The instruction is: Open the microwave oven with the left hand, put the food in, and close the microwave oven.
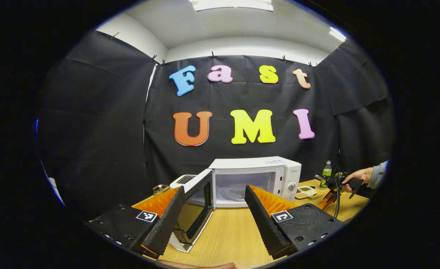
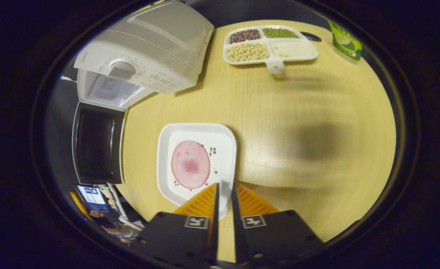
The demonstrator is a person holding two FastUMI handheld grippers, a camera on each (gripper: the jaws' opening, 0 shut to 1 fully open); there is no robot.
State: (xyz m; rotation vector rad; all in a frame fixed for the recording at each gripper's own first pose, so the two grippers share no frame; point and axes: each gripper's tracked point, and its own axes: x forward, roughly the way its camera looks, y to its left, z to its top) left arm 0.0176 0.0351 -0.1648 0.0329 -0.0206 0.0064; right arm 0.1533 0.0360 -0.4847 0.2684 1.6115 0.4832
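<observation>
The white microwave (image 1: 255,175) stands at the back of the wooden table with its door (image 1: 197,209) swung wide open to the left, showing the bare cavity. My left gripper (image 1: 214,188) is open in front of it, holding nothing. From above, the right gripper view shows the microwave (image 2: 149,48), its open door (image 2: 96,144), and a white square plate (image 2: 225,142) carrying a pink round slice of meat (image 2: 190,164). My right gripper (image 2: 223,185) is shut on the plate's near rim. Farther right, a hand holds the right gripper (image 1: 332,186) above the table.
A white divided tray (image 2: 275,65) of beans and grains lies behind the plate, with a green bottle (image 2: 345,39) at the far right. A white toaster (image 1: 182,180) stands left of the microwave. Bare wooden table (image 1: 231,231) lies in front of the oven.
</observation>
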